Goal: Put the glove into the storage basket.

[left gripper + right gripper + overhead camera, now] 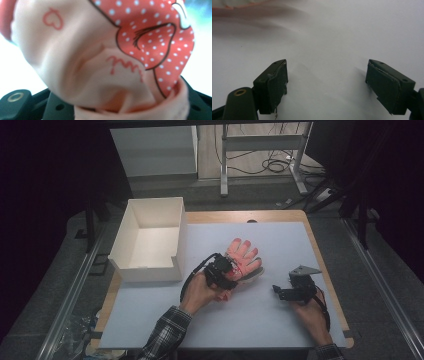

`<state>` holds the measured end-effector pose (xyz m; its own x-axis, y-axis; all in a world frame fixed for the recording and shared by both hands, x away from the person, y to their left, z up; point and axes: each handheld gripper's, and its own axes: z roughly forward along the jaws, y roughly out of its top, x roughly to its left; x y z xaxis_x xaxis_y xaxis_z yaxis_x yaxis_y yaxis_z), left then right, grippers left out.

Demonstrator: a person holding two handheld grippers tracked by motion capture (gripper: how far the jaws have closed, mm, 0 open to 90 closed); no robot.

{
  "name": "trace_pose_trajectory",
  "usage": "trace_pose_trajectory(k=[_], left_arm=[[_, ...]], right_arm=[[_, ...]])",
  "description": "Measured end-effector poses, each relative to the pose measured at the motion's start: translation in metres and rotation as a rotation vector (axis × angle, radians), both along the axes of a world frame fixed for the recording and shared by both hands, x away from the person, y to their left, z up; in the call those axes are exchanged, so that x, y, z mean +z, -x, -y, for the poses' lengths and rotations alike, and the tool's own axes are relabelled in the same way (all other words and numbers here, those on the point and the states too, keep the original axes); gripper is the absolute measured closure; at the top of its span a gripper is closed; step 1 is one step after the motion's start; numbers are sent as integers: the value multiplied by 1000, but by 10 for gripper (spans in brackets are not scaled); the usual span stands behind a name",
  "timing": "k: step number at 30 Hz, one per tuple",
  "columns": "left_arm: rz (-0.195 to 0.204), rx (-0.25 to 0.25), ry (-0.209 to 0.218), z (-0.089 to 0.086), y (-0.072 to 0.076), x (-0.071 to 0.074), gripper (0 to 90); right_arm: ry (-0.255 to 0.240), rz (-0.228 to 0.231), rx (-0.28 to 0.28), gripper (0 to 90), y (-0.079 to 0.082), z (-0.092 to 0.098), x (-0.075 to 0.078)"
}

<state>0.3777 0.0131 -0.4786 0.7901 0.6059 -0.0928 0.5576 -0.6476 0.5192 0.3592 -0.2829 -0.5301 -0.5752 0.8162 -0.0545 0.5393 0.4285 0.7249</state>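
Note:
A pink glove (243, 257) with a red polka-dot print lies on the white table mat, fingers pointing away from me. My left gripper (223, 271) is shut on the glove's cuff end, and the bunched pink fabric (100, 62) presses right up against its camera, hiding the jaw tips. To the right of the glove, my right gripper (284, 292) rests low over the mat with its jaws wide apart and nothing between them. In the right gripper view the right gripper (327, 85) faces bare mat, and the glove's edge (239, 6) shows at top left.
An empty white cardboard box (148, 240) with a low front wall stands at the table's left. The white mat (260, 315) covers most of the wooden tabletop. Metal rails run along both sides of the table, and a desk frame with cables stands beyond its far edge.

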Motion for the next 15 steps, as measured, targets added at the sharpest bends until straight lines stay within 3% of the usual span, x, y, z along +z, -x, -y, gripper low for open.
trace_pose_trajectory(k=[9,15], left_arm=[[31,27,-12,-7,-5,30,508],[37,72,4,-18,-12,52,505]], right_arm=[[-2,-2,-2,182,0,0,0],[-1,-2,-1,182,0,0,0]])
